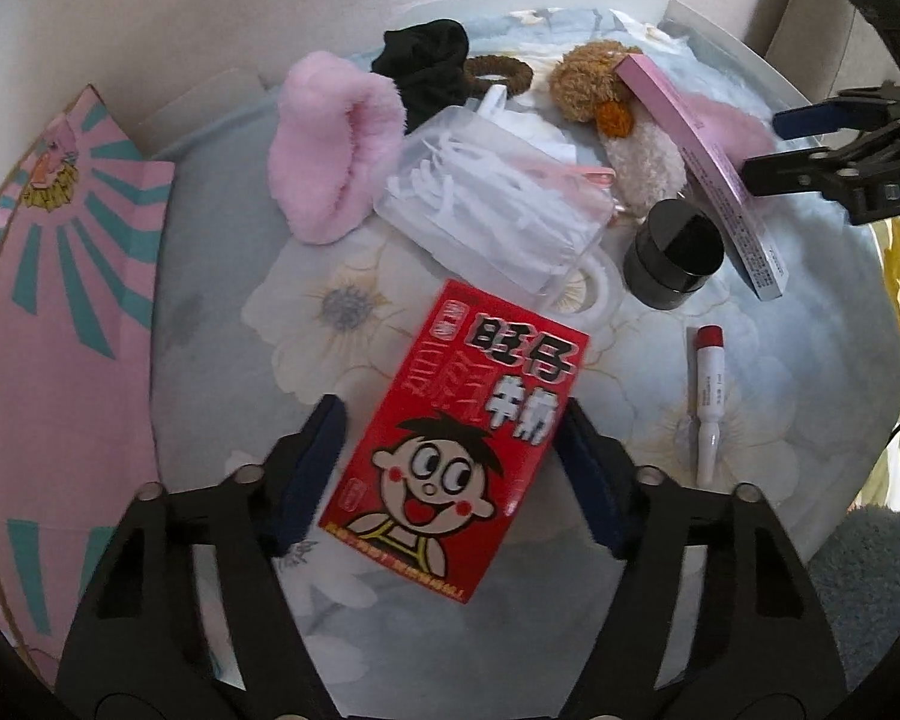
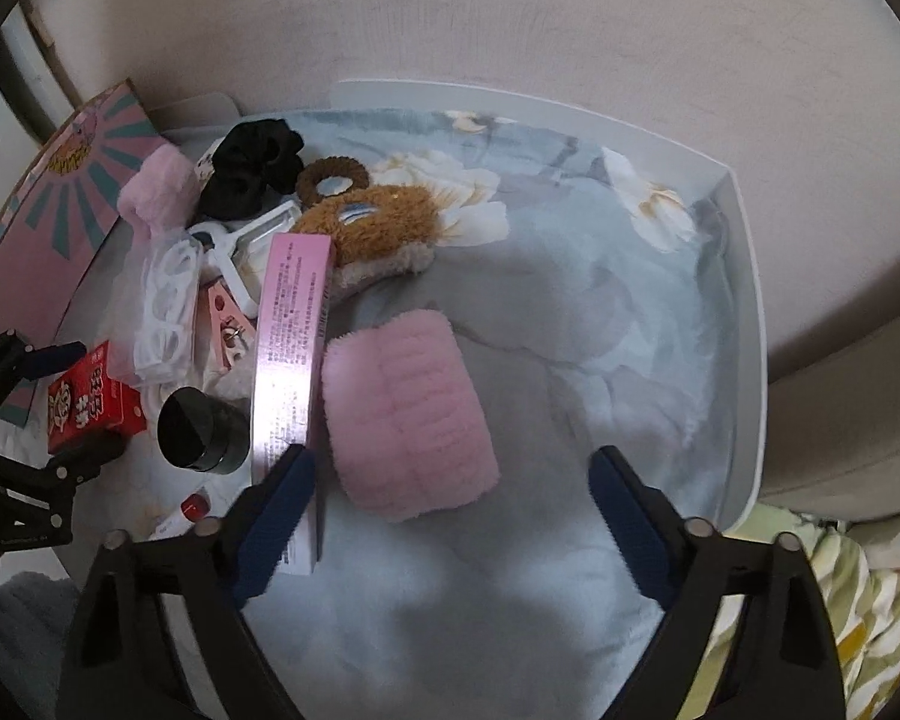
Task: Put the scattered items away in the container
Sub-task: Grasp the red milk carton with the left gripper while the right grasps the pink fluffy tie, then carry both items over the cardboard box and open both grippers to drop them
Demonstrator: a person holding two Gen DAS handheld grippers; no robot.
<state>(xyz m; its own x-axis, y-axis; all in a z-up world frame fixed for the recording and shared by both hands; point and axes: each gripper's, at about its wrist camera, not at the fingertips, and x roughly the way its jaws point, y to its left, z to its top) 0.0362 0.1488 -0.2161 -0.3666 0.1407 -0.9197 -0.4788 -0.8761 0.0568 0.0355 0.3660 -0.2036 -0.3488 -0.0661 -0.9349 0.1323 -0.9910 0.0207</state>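
Note:
My left gripper (image 1: 450,450) is open, one finger on each side of a red milk carton (image 1: 456,438) with a cartoon face, lying flat on the floral cloth; it also shows in the right wrist view (image 2: 90,399). My right gripper (image 2: 450,516) is open and empty above the cloth, a pink fluffy wristband (image 2: 408,414) just ahead of it and a long pink box (image 2: 291,360) by its left finger. The pink patterned box (image 1: 60,300) stands at the left.
A black jar (image 1: 675,261), a red-capped tube (image 1: 708,402), a clear bag of white items (image 1: 492,216), a pink fluffy band (image 1: 336,150), a black scrunchie (image 1: 426,66), a brown hair tie (image 1: 498,75) and a brown plush piece (image 1: 594,87) lie scattered. A white tray rim (image 2: 744,300) borders the cloth.

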